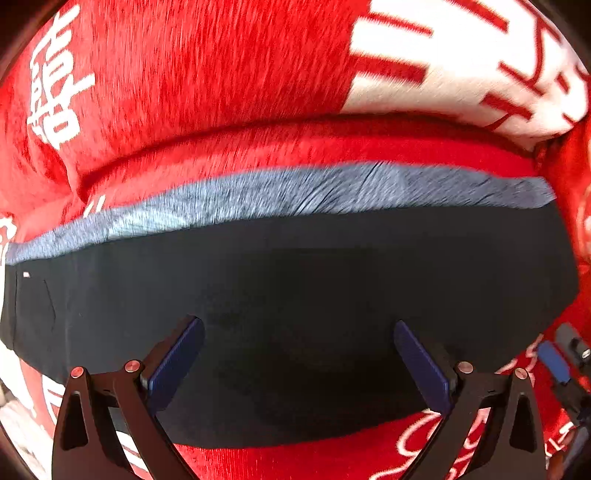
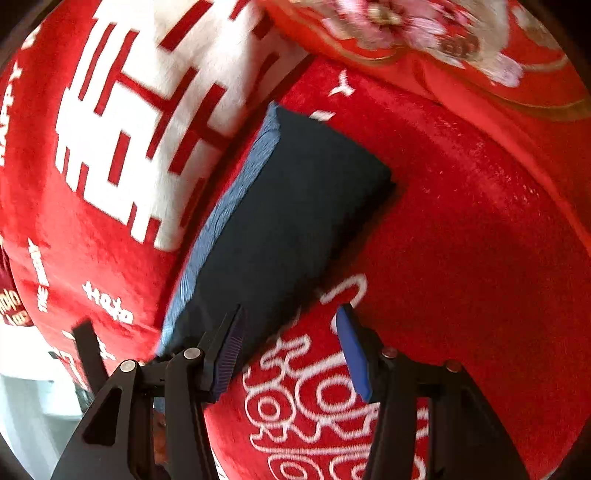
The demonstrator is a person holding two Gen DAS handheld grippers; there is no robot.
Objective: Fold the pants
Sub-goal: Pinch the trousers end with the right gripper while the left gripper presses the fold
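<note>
We note a red plush blanket (image 1: 207,74) spread as the surface, printed with white characters and white lettering (image 2: 325,398). A large white block pattern with red strokes (image 2: 147,122) covers one part. A second red cloth with pink flowers (image 2: 424,33) overlaps its far edge.

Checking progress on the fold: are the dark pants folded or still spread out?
Folded. The dark navy pants lie as a compact rectangular bundle on the red plush blanket, with a grey-blue inner layer showing along one edge.
</note>
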